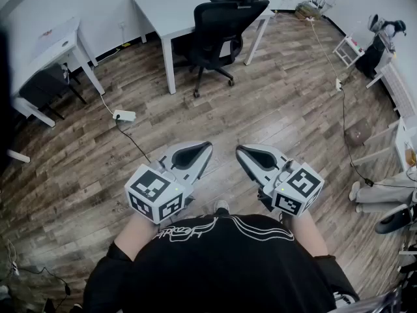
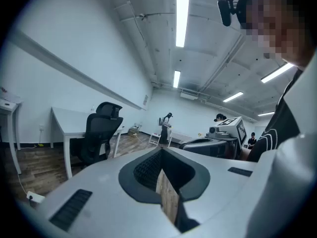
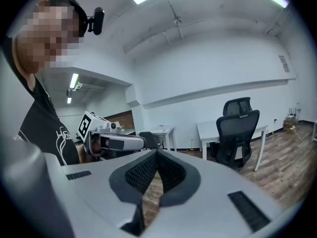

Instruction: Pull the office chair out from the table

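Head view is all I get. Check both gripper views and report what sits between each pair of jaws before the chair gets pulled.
Observer: On the left gripper the jaws are together with nothing between them.
Operator: Now the other one.
Observer: The right gripper has its jaws together too, and it is empty.
Operator: Say where the chair falls in each gripper view.
Observer: The office chair shows to the left of the left gripper's jaws and to the right of the right gripper's. It stands far off at the white table, and neither gripper touches it.
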The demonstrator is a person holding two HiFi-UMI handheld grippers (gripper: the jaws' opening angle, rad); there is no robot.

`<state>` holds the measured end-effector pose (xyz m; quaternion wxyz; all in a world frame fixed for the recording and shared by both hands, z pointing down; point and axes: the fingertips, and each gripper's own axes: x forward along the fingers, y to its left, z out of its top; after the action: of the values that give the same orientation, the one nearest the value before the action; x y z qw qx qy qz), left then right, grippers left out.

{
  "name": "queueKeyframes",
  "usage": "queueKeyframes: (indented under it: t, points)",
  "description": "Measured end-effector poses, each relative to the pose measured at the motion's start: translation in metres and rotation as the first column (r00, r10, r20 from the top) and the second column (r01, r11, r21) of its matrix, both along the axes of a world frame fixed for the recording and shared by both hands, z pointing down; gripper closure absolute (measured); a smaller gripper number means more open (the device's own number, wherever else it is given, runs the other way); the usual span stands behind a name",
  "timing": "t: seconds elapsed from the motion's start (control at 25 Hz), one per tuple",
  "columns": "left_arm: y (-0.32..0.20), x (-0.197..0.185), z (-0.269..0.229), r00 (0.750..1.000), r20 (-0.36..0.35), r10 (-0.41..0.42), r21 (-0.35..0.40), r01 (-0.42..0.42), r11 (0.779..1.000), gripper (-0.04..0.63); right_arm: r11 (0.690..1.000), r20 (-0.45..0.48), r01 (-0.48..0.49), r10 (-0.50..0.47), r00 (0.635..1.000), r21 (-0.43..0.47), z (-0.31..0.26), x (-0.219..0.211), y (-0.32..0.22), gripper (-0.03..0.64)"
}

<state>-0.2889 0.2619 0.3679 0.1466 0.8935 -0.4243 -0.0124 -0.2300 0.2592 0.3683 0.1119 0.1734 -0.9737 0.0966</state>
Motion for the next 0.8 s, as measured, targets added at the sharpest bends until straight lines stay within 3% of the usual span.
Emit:
queueKeyframes:
  t: [0.44,0.64,0.8]
  points:
    - [-0.002,0.018,-0.012,0.999,0.028,0.022,0.016,-0.023,1.0,0.589,1.0,0.052,-0.012,0.013,0.999,-0.006,-0.013,0.017,-0.003,0.581]
    - [-0.017,0.034,-0.016,0.999,0.039,0.034,0.021,-0.035,0.999,0.589,0.999,0.157,-0.013,0.02,0.987,-0.044,-0.024,0.034,-0.018,0.581]
    - [-0.035,0.053,-0.02,0.999,-0.008,0.036,-0.002,-0.036,0.999,0.589,0.999,0.259,-0.012,0.02,0.966,-0.033,-0.041,0.06,-0.033,0.581]
